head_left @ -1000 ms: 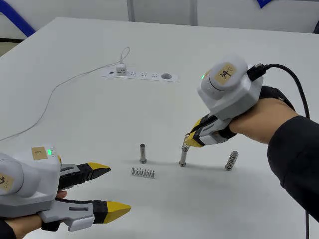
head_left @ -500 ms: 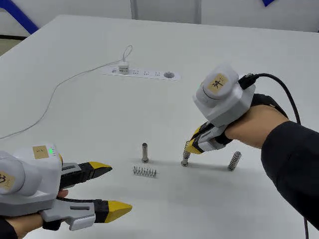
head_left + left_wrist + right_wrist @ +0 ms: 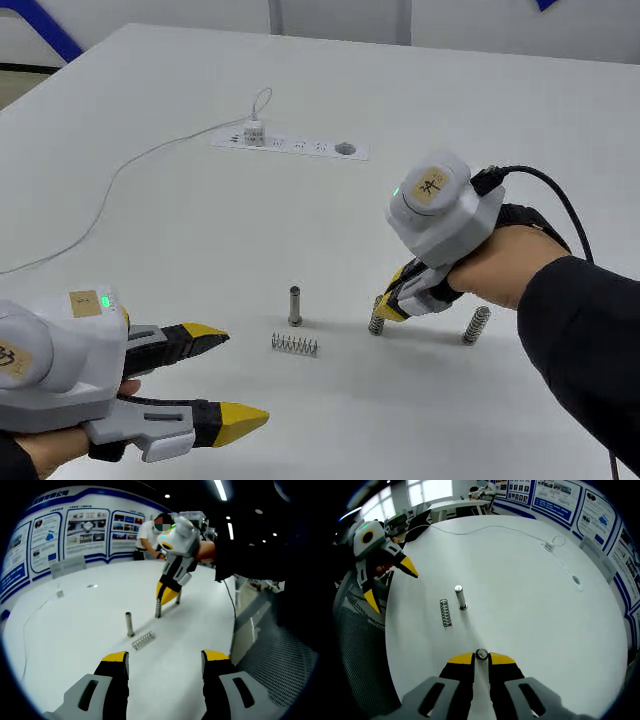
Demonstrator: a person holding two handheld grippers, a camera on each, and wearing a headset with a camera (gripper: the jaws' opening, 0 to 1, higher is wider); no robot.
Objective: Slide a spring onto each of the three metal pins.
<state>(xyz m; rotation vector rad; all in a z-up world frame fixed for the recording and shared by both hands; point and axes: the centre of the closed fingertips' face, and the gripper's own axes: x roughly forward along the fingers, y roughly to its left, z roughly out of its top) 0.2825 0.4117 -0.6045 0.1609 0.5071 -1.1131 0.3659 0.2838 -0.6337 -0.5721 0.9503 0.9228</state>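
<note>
The right gripper (image 3: 392,308) is low over the white table (image 3: 450,90). Its yellow-tipped jaws are almost closed and they pinch a grey coiled metal spring (image 3: 377,319). This spring stands upright on the middle steel pin (image 3: 481,654) and reaches nearly down to the table. In the right gripper view the round top of the pin and the coil sits just between the two tips.

To the right of it, near the person's hand (image 3: 505,262), a second grey spring (image 3: 476,324) stands upright on its own pin. To the left, a bare short grey metal pin (image 3: 295,305) stands upright. Just in front of it a loose grey spring (image 3: 295,345) lies on its side.

The left gripper (image 3: 225,375) is at the near left, well apart from the pins. Its jaws are wide open and hold nothing.

At the far side lies a white power strip (image 3: 295,146) with a thin white cable (image 3: 120,175).
</note>
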